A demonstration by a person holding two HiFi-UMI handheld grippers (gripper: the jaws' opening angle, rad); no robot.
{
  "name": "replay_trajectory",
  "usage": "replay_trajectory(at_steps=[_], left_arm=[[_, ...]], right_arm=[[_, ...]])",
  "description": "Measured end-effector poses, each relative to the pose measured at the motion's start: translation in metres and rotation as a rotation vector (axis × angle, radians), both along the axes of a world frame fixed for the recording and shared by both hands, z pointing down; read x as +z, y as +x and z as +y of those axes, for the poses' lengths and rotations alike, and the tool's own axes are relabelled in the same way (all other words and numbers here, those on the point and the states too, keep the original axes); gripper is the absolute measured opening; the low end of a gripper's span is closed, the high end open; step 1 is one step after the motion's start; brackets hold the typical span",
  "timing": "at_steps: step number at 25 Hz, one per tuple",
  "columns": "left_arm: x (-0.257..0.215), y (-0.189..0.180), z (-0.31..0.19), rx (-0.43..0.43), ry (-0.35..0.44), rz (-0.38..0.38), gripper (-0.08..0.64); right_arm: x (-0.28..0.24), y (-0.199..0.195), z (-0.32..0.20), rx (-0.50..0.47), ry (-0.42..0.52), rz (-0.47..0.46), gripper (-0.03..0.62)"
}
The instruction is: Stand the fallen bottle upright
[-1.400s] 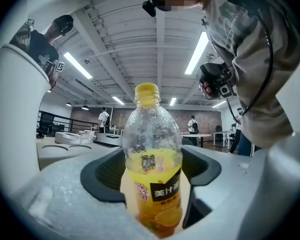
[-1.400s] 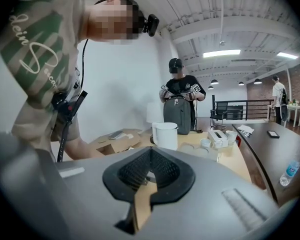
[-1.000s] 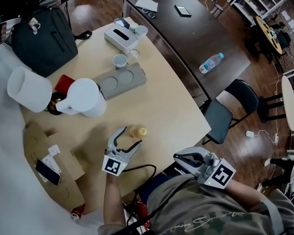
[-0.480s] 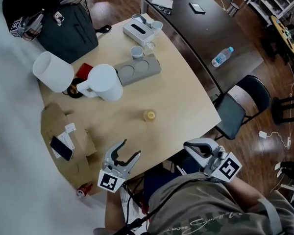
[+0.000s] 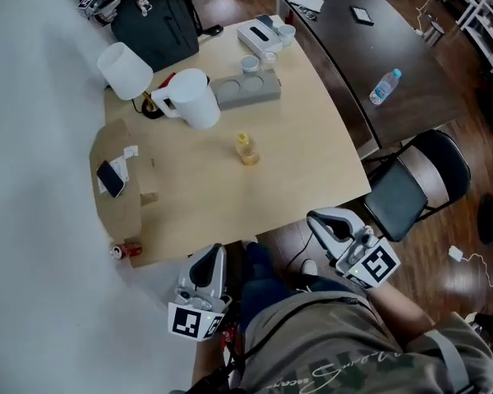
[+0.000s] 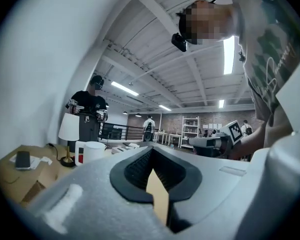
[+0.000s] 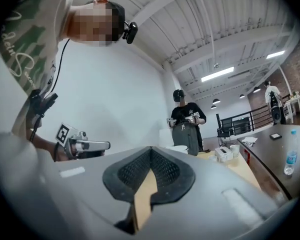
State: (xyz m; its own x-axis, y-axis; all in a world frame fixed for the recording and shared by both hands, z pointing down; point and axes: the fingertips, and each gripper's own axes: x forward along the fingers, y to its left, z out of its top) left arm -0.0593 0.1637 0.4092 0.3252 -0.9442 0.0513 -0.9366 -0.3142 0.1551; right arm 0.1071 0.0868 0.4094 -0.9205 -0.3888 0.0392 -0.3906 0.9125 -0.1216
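The small bottle [image 5: 245, 148] of yellowish liquid with a yellow cap stands upright on the light wooden table [image 5: 304, 162], apart from both grippers. My left gripper [image 5: 211, 255] is shut with nothing in it, held off the table's near edge beside the person's body. In the left gripper view its jaws [image 6: 152, 156] meet with nothing between them. The right gripper [image 5: 319, 218] hangs past the table's near right corner, also shut and holding nothing. Its closed jaws [image 7: 150, 156] show the same in the right gripper view.
A white pitcher [image 5: 195, 98], a white lamp shade [image 5: 125, 70], a grey tray [image 5: 246, 89] and a tissue box [image 5: 259, 35] stand at the table's far side. A cardboard box [image 5: 119, 199] with a phone lies left, a black chair [image 5: 415, 187] right, and a water bottle [image 5: 384, 86] on the dark table.
The left gripper drew back from the bottle, off the table toward the body, and shut. The bottle stays upright. The right gripper also shifted back a little.
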Motion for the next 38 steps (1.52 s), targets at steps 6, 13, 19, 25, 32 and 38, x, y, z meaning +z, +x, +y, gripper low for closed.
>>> replay_trajectory(at_steps=[6,13,19,25,32,38], left_arm=[[-0.036,0.073,0.038,-0.014,0.002,-0.027,0.003],[-0.065,0.099,0.072,0.012,0.016,-0.053,0.003],[-0.055,0.102,0.093,0.011,-0.020,-0.029,0.003],[-0.063,0.116,0.102,0.090,0.038,-0.048,0.003],[-0.076,0.105,0.102,0.067,0.070,-0.020,0.003],[-0.082,0.103,0.103,0.072,0.084,-0.045,0.003]], right_arm=[[-0.013,0.084,0.038,-0.011,0.031,-0.001,0.003],[-0.027,0.116,0.068,0.030,0.024,-0.019,0.003],[-0.043,0.100,0.100,0.054,0.060,-0.033,0.003],[-0.048,0.084,0.118,0.066,0.097,-0.005,0.003],[-0.056,0.066,0.130,0.045,0.111,-0.017,0.003],[-0.067,0.053,0.132,0.011,0.125,-0.045,0.003]])
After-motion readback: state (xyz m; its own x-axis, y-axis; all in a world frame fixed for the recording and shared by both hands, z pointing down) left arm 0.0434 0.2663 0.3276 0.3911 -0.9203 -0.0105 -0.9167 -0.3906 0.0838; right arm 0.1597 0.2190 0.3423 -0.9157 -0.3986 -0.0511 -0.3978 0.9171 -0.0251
